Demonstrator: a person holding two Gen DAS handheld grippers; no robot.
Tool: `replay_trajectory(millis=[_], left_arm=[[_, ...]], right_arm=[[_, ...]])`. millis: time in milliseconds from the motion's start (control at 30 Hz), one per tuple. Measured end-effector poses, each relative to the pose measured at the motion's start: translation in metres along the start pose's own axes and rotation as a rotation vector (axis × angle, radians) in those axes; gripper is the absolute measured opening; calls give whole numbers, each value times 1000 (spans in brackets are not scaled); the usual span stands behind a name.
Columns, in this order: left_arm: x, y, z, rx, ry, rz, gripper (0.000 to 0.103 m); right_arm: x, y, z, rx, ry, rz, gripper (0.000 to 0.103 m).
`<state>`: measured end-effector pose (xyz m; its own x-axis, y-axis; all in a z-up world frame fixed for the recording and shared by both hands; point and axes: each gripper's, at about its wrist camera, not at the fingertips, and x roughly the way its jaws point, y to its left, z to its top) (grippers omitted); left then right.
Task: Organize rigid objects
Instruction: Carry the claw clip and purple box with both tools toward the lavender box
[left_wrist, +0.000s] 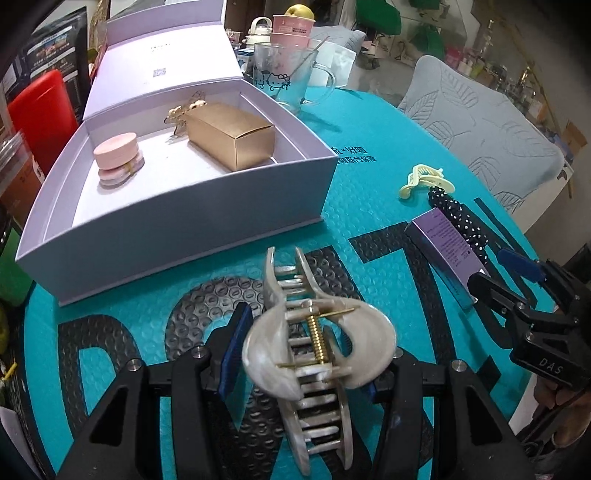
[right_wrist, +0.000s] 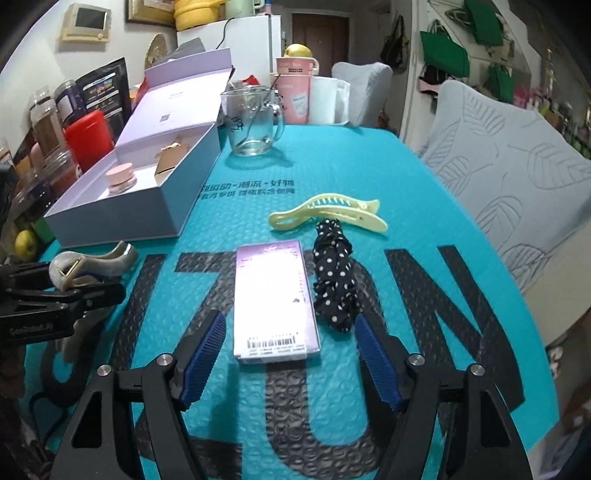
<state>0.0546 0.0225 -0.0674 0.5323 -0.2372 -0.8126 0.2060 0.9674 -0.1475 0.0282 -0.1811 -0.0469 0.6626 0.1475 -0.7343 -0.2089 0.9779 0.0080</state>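
Note:
My left gripper (left_wrist: 306, 354) is shut on a pearl-white claw hair clip (left_wrist: 317, 347), held just above the teal mat (left_wrist: 369, 206); in the right wrist view that gripper (right_wrist: 74, 291) and clip (right_wrist: 92, 264) show at the far left. My right gripper (right_wrist: 290, 325) stands open around the near end of a flat purple box (right_wrist: 275, 295), with a gap at each pad. Beside the box lie a black polka-dot scrunchie (right_wrist: 334, 280) and a pale yellow clip (right_wrist: 328, 214). An open lilac box (left_wrist: 325, 184) holds a pink jar (left_wrist: 118, 155), a gold carton (left_wrist: 232, 136) and a gold clip (left_wrist: 181, 110).
A glass mug (left_wrist: 288, 77) with a spoon stands behind the lilac box, with pink cups (right_wrist: 295, 92) further back. A red canister (right_wrist: 90, 136) and jars crowd the left edge. Grey cushioned chairs (right_wrist: 509, 177) line the right side.

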Motion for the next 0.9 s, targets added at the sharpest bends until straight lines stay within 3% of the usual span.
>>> replay_trajectory(millis=[133,567,633,667,800,900], left_arm=[[2,2,2,8,-8,5,50],[8,-5,3,80,-40,63,50],[8,-3,3,72,-46,55,50],[7,-2,3,68,-49,52,50],[6,-4,0,88,-51,62,49],[2,-2,-1,80,-45,49,40]], right_arm=[[8,3,3,0,17,16,73],[27,21,7,-90,43,-99,73],[28,22,9,-95,46,-105,64],[29,22,9,-91,58,-93,52],[25,22,9,-57,61,-38,52],[20,24,6,-49,74,-14,52]])
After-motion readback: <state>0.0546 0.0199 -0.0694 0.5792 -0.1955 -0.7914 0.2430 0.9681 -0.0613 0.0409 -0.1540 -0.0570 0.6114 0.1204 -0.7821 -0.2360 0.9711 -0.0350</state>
